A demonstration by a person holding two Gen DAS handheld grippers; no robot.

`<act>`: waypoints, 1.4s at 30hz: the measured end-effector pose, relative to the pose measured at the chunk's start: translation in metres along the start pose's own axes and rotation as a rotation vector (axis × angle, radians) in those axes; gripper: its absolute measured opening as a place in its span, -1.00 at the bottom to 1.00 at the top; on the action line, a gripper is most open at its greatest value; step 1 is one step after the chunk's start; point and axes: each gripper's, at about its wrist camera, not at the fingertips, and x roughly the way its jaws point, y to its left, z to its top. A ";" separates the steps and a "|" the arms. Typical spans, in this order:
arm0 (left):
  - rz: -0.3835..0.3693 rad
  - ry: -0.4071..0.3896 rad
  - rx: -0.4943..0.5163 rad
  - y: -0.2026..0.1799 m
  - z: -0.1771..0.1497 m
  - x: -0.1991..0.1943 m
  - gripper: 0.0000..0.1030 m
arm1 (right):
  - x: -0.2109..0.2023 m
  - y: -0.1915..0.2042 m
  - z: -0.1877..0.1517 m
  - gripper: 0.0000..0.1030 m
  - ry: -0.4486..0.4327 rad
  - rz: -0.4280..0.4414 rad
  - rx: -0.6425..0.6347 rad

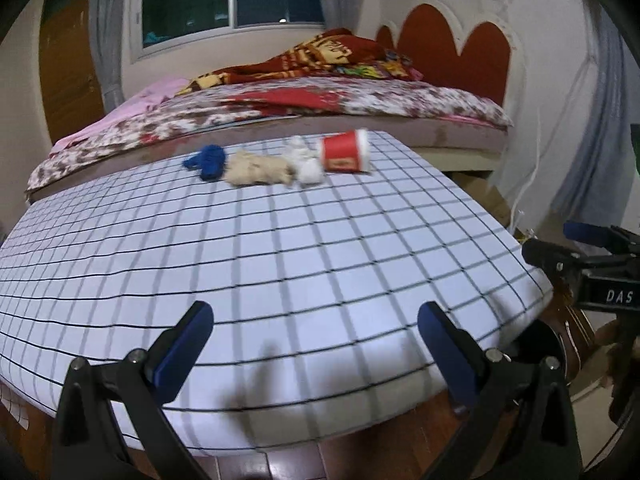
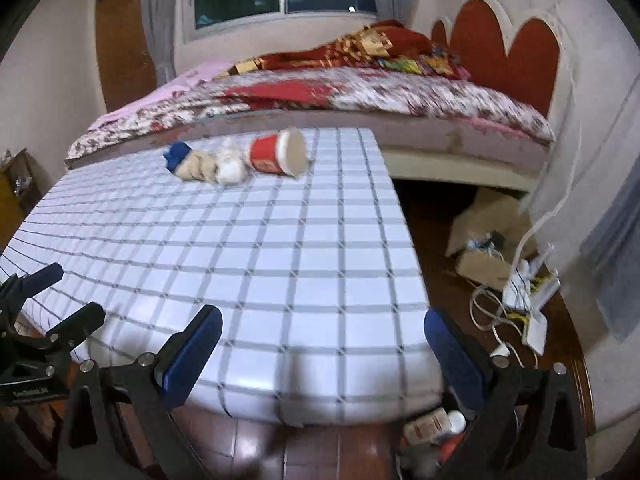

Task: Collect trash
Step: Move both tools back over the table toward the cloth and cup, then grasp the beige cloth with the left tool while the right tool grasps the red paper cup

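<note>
Trash lies in a short row at the far end of the checked table [image 1: 280, 264], near the edge that meets the bed [image 1: 360, 104]. Largest of the row is the red paper cup [image 1: 345, 155], tipped on its side at the right end, its open mouth turned rightward in the right wrist view [image 2: 278, 155]. Next comes a crumpled tan wad [image 1: 258, 171] in the middle, touching a white wad [image 1: 305, 162] that sits between it and the cup. The smallest piece — a blue scrap [image 1: 208, 161] — is at the left end, just beside the tan wad.

The left gripper [image 1: 315, 354] hangs over the near table edge, well apart from the row, its blue-padded fingers spread wide with nothing between them. The right gripper [image 2: 322, 358] hangs over the near right corner, likewise spread and holding nothing. On the floor to the right — a cardboard box [image 2: 486, 236] and white cables [image 2: 520, 300].
</note>
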 end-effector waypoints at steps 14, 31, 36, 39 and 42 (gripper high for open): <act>0.006 0.011 -0.003 0.071 0.055 0.051 0.71 | 0.050 0.022 0.060 0.91 -0.017 0.030 0.010; -0.025 0.115 -0.004 0.080 0.118 0.194 0.60 | 0.203 0.031 0.133 0.19 0.084 0.100 -0.089; -0.074 0.159 -0.036 0.083 0.128 0.224 0.60 | 0.230 0.034 0.142 0.12 0.092 0.124 -0.089; -0.089 0.157 -0.033 0.080 0.131 0.232 0.59 | 0.236 0.036 0.146 0.00 0.082 0.145 -0.089; -0.102 0.166 -0.018 0.074 0.132 0.239 0.58 | 0.239 0.039 0.148 -0.27 0.077 0.171 -0.101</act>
